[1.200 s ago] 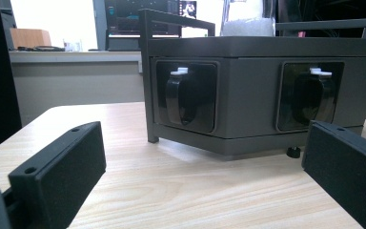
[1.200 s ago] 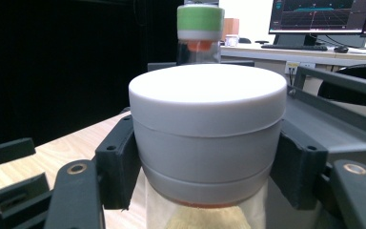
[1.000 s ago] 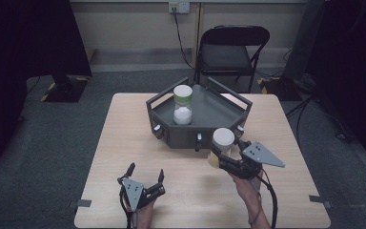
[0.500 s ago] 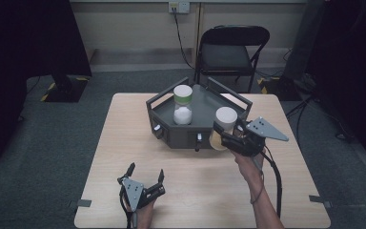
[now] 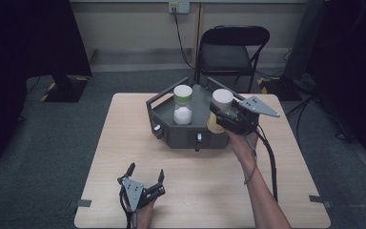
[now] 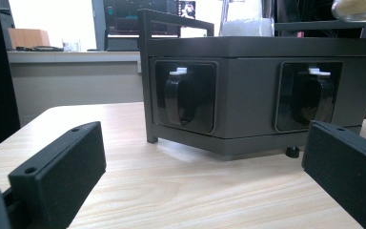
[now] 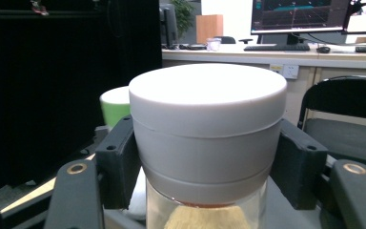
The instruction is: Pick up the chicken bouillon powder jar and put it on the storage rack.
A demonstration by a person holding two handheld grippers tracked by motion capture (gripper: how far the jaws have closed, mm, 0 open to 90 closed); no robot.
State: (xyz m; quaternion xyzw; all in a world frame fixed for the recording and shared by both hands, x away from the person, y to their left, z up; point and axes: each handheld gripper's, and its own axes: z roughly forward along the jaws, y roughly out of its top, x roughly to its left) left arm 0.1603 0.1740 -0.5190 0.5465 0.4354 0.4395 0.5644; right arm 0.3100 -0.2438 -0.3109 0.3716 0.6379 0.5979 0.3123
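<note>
Right tongs (image 7: 205, 157) clamp clear, white-lidded jar (image 7: 207, 138).

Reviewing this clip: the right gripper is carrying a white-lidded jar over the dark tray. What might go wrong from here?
1. The right gripper clamps the white-lidded jar by its lid, so the glass body might twist loose or drop.
2. The green-lidded jar already stands in the tray; a careless swing may knock it.
3. The jar hangs near the tray's raised frame and may clip it when lowered.
</note>
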